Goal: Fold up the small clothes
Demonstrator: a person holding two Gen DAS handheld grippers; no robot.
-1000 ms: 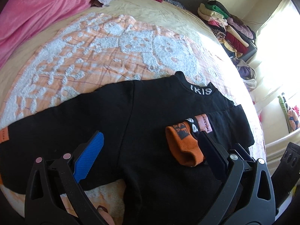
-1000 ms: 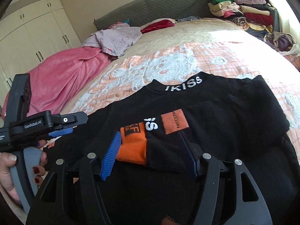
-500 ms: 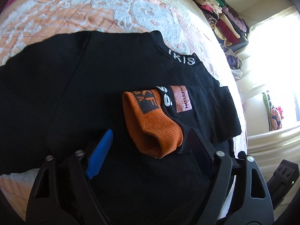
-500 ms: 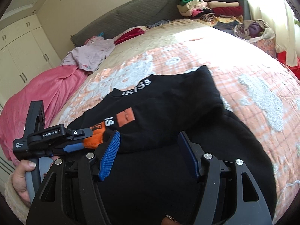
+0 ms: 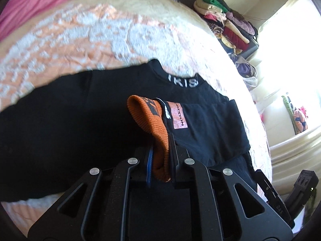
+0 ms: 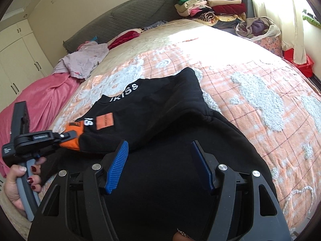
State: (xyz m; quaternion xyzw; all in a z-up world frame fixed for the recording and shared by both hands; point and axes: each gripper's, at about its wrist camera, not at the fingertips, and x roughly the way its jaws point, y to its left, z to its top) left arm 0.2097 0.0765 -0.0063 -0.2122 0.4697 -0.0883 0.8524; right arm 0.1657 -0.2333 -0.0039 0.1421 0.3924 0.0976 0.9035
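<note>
So the black sweater [image 6: 160,124] is lying flat on the bed [image 6: 250,84], collar pointing toward the headboard [image 6: 124,26], white lettering on the neckband. One sleeve is folded across the chest, and its orange cuff [image 5: 152,124] sits right by an orange patch [image 5: 178,115] on the front.

The left hand-held gripper [image 5: 160,160] is clamped on that orange cuff, fingers pinched tight with the knit bunched between them and lifted a bit off the sweater body. You can see the same thing from the right wrist view, where the left hand-held gripper [image 6: 68,135] bites the cuff at the sweater's left edge, a hand with dark red nails wrapped around its handle.

The right hand-held gripper [image 6: 160,166] is spread wide, blue pads apart, hovering over the lower body of the sweater and gripping nothing.

Around it: an orange-and-white patterned bedspread, a pink blanket [image 6: 40,100] bunched along the far left side, a pale lilac garment [image 6: 84,60] dumped near the pillows, and a stack of folded clothes [image 6: 210,6] in the corner by the window. White wardrobes [image 6: 18,60] on the left.
</note>
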